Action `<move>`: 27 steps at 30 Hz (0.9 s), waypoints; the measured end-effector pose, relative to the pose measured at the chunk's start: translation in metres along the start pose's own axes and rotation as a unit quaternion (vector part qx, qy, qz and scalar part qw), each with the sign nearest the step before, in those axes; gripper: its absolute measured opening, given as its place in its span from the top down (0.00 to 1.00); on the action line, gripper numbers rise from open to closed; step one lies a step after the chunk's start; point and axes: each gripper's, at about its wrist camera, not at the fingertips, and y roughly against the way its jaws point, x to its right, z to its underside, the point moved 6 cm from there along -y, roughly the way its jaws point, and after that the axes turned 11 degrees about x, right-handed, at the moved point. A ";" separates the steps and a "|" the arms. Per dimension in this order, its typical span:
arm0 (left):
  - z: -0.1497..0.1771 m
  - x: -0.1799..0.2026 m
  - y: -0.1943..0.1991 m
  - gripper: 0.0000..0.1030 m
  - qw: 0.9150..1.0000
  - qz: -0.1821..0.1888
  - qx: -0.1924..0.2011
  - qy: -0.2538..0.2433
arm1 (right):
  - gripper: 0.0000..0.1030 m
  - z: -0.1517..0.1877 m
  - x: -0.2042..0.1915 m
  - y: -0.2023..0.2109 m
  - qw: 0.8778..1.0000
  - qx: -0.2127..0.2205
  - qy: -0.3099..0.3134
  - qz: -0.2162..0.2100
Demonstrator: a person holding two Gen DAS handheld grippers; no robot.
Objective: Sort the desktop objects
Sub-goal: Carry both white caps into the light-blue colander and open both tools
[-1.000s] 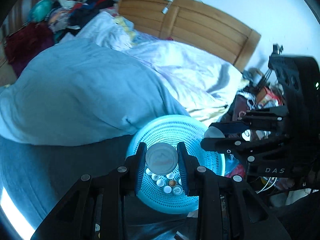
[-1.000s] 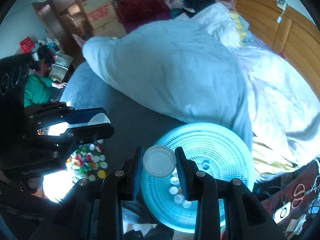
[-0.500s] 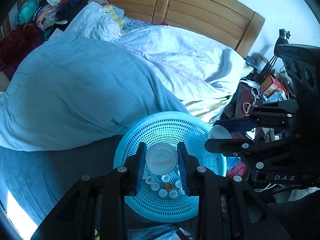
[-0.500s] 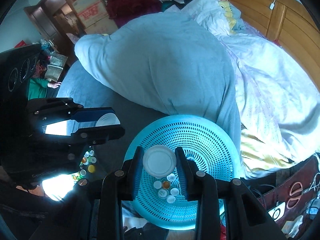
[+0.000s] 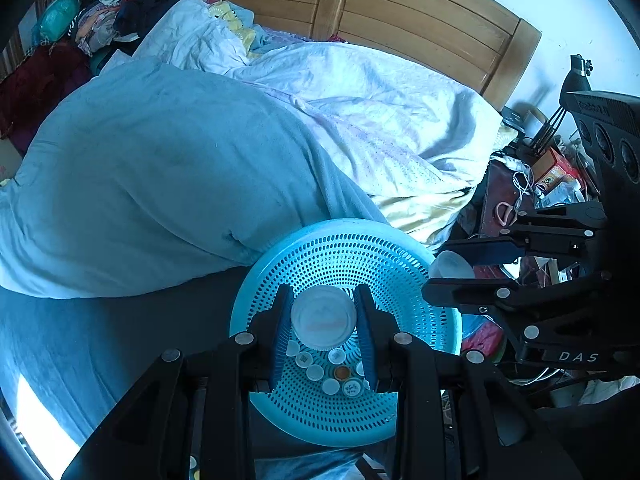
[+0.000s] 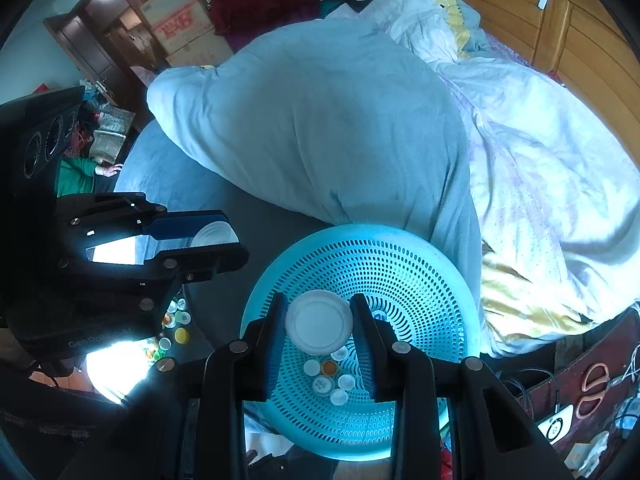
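Observation:
A round perforated blue basket (image 5: 384, 256) (image 6: 420, 264) sits at the bed's near edge with several small bottle caps (image 5: 328, 372) (image 6: 330, 378) in its middle. My left gripper (image 5: 323, 318) is shut on a white round lid (image 5: 323, 316) and holds it above the basket. My right gripper (image 6: 319, 323) is shut on another white round lid (image 6: 319, 323), also above the basket. Each gripper shows in the other's view, the right one (image 5: 452, 268) at the basket's right rim, the left one (image 6: 212, 236) left of the basket.
A light blue duvet (image 5: 160, 184) and white bedding (image 5: 380, 120) cover the bed behind the basket. A pile of coloured caps (image 6: 172, 332) lies lower left of the basket. A cluttered nightstand (image 5: 532, 196) with scissors (image 6: 592, 388) stands right, under the wooden headboard (image 5: 400, 12).
Both grippers have moved further over the basket while still holding their lids; the basket now sits more fully beneath the fingers in both views.

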 end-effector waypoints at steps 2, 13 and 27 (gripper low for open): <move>0.000 0.001 -0.001 0.75 1.000 0.001 -0.001 0.000 | 0.66 0.001 0.000 0.000 1.000 0.000 0.000 0.000; 0.003 0.002 0.000 0.75 1.000 0.005 -0.001 -0.001 | 0.66 0.007 0.000 -0.001 1.000 -0.003 -0.002 0.001; 0.009 0.000 -0.002 0.75 1.000 0.006 -0.004 0.006 | 0.66 0.010 -0.002 -0.005 1.000 -0.007 -0.001 0.006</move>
